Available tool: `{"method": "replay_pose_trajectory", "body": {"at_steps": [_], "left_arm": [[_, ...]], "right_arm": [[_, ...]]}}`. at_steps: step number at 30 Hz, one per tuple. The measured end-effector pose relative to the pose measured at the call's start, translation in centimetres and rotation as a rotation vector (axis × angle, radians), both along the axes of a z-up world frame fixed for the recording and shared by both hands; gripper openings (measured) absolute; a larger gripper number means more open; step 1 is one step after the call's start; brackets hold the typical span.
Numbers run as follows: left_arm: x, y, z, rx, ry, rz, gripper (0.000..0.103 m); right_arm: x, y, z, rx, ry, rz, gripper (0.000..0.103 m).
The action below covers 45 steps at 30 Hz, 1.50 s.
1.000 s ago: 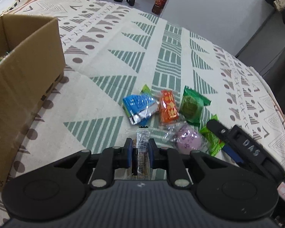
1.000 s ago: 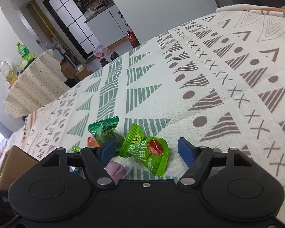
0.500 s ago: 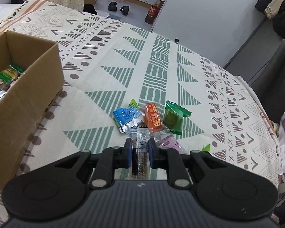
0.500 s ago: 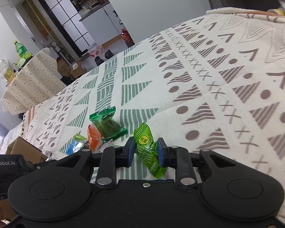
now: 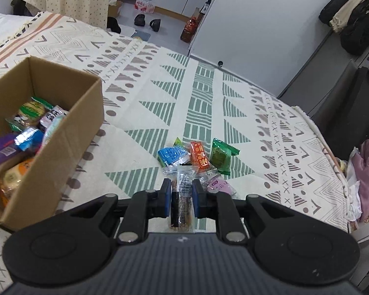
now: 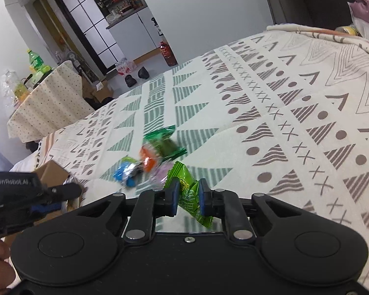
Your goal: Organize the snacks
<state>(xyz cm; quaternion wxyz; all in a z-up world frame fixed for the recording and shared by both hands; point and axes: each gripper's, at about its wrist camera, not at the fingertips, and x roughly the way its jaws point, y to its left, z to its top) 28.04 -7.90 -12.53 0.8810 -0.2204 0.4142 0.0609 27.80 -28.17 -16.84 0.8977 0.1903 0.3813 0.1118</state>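
A lived-in home is indicated by shoes left on the floor, coats hung by the wall, a cloth-draped side table and kitchen shelving seen beyond a doorway.

In the right wrist view the loose snack pile is motion-blurred, so its wrappers' print cannot be read. The cardboard box runs off the left edge of the left wrist view, its far packets cut off. The left gripper body hides the lower end of the clear-wrapped bar. The pink packet is partly covered.
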Motion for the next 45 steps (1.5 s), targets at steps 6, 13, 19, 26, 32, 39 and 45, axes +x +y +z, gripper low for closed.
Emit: {"method": "replay_pose_trajectory", "body": {"at_steps": [6,13,19,26,32,39,45], "left_arm": [[-1.4,1.2,1.2,-0.008,-0.036,-0.004,0.017],[-2.6,3.3,2.7,-0.013,-0.067,0.007,0.017],[-3.3,4.8,3.4,-0.026,-0.082,0.021,0.017],[-3.6,5.5,3.1,-0.044,-0.069,0.024,0.017],[-3.3,5.4,2.5,-0.052,-0.058,0.014,0.017],[-2.5,5.3,1.6,-0.056,-0.034,0.014,0.017],[-1.8,5.5,0.8,-0.052,-0.010,0.029,0.017]], "right_arm": [[-1.3,1.5,1.4,-0.006,-0.020,0.002,0.013],[-2.5,3.2,3.7,-0.006,-0.054,0.011,0.000],[-2.9,4.2,4.0,-0.027,-0.053,0.012,0.000],[-3.5,4.0,2.2,-0.018,0.022,-0.032,0.028],[-3.5,3.9,1.0,-0.052,0.037,-0.058,0.063],[-1.8,4.3,-0.5,-0.097,0.045,-0.040,0.076],[0.5,4.8,-1.9,-0.122,0.060,-0.008,0.076]]}}
